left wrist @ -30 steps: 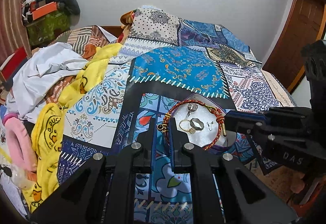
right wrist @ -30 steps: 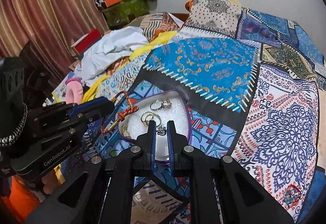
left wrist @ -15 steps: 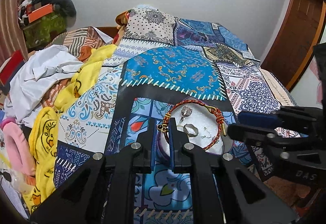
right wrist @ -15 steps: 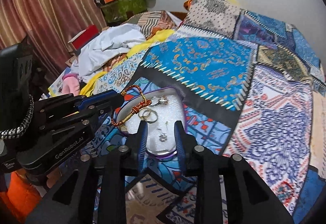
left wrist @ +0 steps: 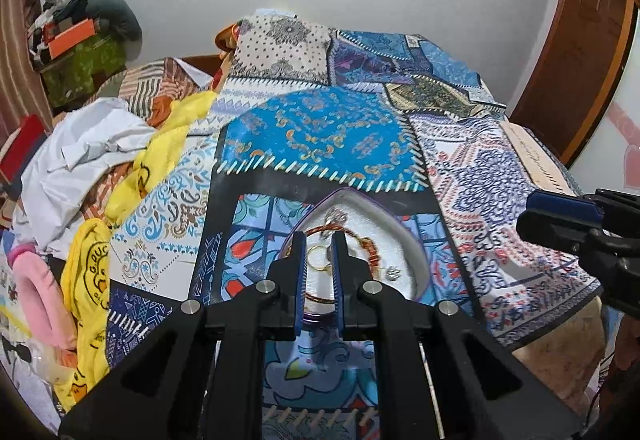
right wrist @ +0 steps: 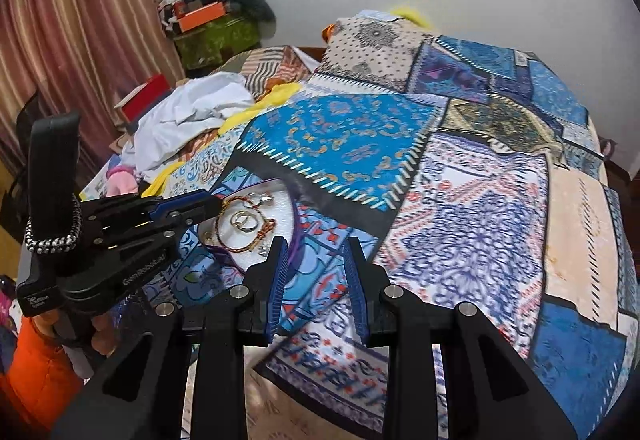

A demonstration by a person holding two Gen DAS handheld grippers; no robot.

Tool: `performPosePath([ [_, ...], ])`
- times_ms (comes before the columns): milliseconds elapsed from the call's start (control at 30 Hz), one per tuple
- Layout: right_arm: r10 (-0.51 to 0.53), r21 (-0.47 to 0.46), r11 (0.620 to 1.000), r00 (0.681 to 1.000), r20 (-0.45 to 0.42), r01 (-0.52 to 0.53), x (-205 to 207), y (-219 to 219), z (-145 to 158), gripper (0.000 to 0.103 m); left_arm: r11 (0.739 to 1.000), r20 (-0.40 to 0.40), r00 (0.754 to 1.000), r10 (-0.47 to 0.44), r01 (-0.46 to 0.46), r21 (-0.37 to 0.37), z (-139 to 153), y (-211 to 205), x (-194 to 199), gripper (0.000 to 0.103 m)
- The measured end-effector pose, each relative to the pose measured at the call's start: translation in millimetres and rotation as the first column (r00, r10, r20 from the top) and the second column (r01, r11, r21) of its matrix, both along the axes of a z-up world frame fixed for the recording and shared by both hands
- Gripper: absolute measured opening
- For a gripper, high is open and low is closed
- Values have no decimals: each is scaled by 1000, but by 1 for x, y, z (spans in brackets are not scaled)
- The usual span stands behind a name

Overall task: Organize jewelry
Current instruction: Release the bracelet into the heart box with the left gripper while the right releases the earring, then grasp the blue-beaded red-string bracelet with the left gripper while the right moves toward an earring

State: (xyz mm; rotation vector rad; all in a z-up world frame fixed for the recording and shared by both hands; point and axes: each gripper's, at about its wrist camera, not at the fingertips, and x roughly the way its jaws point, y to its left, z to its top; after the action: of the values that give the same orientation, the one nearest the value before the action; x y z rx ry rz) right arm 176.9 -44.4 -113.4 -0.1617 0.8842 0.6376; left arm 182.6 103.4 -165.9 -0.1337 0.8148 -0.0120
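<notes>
A white heart-shaped jewelry tray (left wrist: 408,244) with a purple rim lies on the patchwork bedspread. In it lie a red-orange braided bracelet (left wrist: 362,240), gold rings (left wrist: 318,264), a silver gem ring (left wrist: 338,216) and a small silver earring (left wrist: 393,272). My left gripper (left wrist: 319,240) hovers over the tray's near left side, jaws slightly apart, empty. The tray also shows in the right wrist view (right wrist: 286,199), with the bracelet (right wrist: 244,240) and rings (right wrist: 245,220). My right gripper (right wrist: 316,244) is open and empty, just right of the tray.
The patchwork bedspread (left wrist: 332,135) covers the bed. White and yellow clothes (left wrist: 100,155) pile up at the left. A pink item (left wrist: 36,292) lies at the left edge. A wooden door (left wrist: 576,51) stands at the right. Striped curtains (right wrist: 72,39) hang at the left.
My left gripper opened slightly and let the bracelet drop into the tray. My right gripper opened wide and drew back to the right, away from the tray.
</notes>
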Motion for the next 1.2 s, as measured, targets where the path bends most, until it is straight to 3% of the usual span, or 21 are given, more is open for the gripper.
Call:
performPosePath([
  [100, -30, 7, 1000, 999, 24, 29, -2, -13, 7, 26, 1000, 21, 1000, -8, 8, 13, 13, -8, -5, 21],
  [167, -53, 15, 999, 998, 41, 52, -3, -23, 13, 26, 1000, 42, 999, -15, 15, 18, 22, -14, -8, 38],
  [233, -77, 21, 997, 995, 56, 76, -4, -33, 19, 28, 1000, 64, 998, -20, 18, 24, 32, -21, -11, 43],
  [367, -139, 33, 990, 985, 105, 136, -8, -59, 29, 47, 999, 84, 996, -40, 38, 25, 45, -38, -14, 49],
  [433, -166, 42, 986, 979, 122, 162, -10, -74, 34, 47, 998, 94, 994, -55, 52, 28, 51, -50, -15, 53],
  [800, -285, 61, 959, 944, 165, 278, -15, -146, 44, 47, 986, 73, 984, -161, 157, 53, 52, -119, -4, 58],
  [1200, -334, 80, 941, 937, 97, 328, -9, -186, 20, 47, 963, -33, 964, -264, 265, 52, 18, -177, 22, 58],
])
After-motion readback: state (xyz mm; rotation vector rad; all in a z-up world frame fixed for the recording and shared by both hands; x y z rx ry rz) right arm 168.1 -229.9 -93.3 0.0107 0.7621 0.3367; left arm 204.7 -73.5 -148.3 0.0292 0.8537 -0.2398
